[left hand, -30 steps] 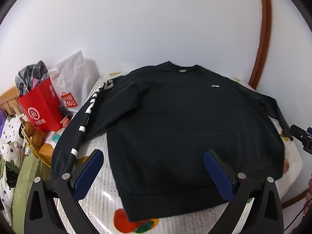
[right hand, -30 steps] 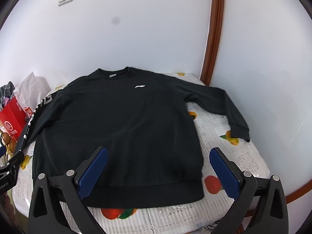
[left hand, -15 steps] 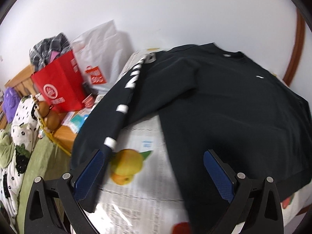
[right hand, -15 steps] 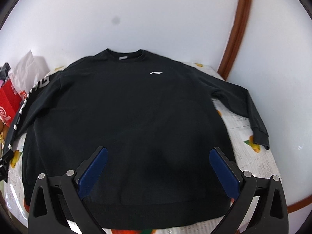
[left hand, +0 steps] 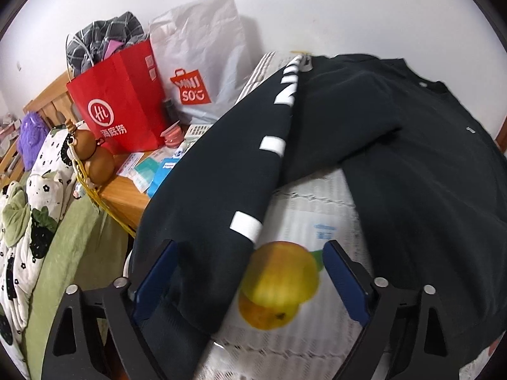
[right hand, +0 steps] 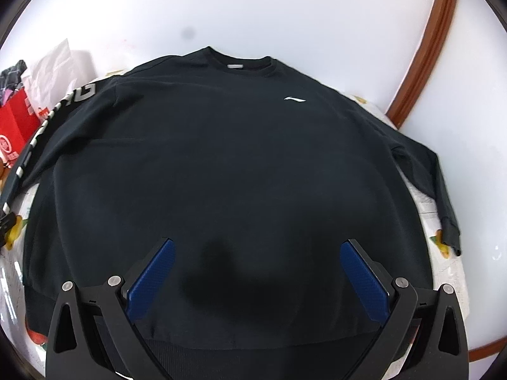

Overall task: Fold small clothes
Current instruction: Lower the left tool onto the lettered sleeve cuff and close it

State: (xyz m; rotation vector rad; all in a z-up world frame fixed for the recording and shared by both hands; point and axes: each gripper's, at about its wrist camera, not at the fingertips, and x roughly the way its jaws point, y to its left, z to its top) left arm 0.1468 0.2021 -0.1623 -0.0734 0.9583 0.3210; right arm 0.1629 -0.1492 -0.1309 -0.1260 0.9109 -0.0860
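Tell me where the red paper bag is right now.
In the left wrist view the red bag stands upper left on the wooden side table, beside the white shopping bag, left of the sweatshirt's striped sleeve.

We see a plain white wall (right hand: 253, 9) behind everything, with a curved-looking brown wooden trim (right hand: 421, 50) running up its right side. The table wears a white cloth printed with fruit (left hand: 279, 285). To the left stands a low wooden cabinet (left hand: 123, 196) crowded with a red paper bag (left hand: 117, 107) and a white shopping bag (left hand: 202, 57). Beside it lies green and flower-patterned bedding (left hand: 38, 196).
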